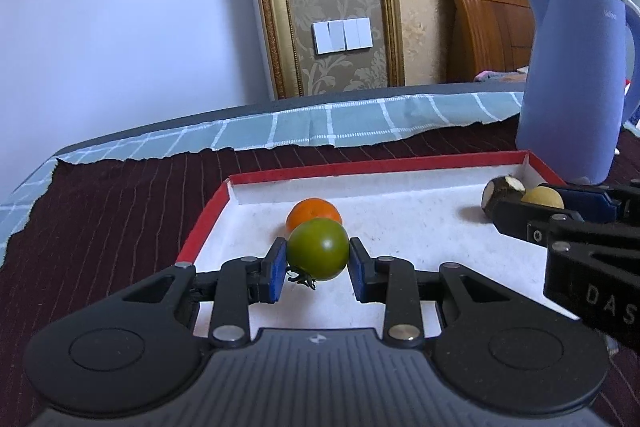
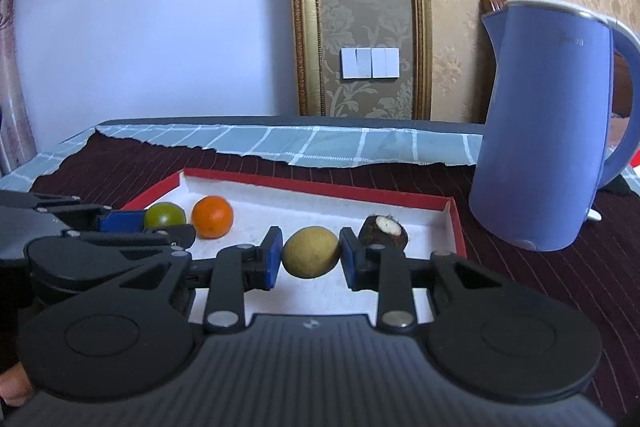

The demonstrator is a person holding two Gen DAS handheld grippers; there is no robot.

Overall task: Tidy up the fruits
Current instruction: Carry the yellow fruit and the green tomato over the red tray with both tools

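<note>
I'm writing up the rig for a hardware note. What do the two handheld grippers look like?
Both look alike: the left gripper and right gripper are matte black, with a ribbed body, two round discs at the sides, silver pivot pins on jointed linkage bars, and blue pads on the fingers. White letters "DAS" show on the right gripper's side. No cables or sleeves are visible.

Two close forward wrist views, shared tray (image 1: 362,167)

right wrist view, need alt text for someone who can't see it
The right gripper is shut on a yellow fruit over a red-rimmed tray. At left the left gripper grips a green tomato beside an orange; a dark peeled root lies right of the fruit. A blue kettle stands outside the tray, right.
</note>
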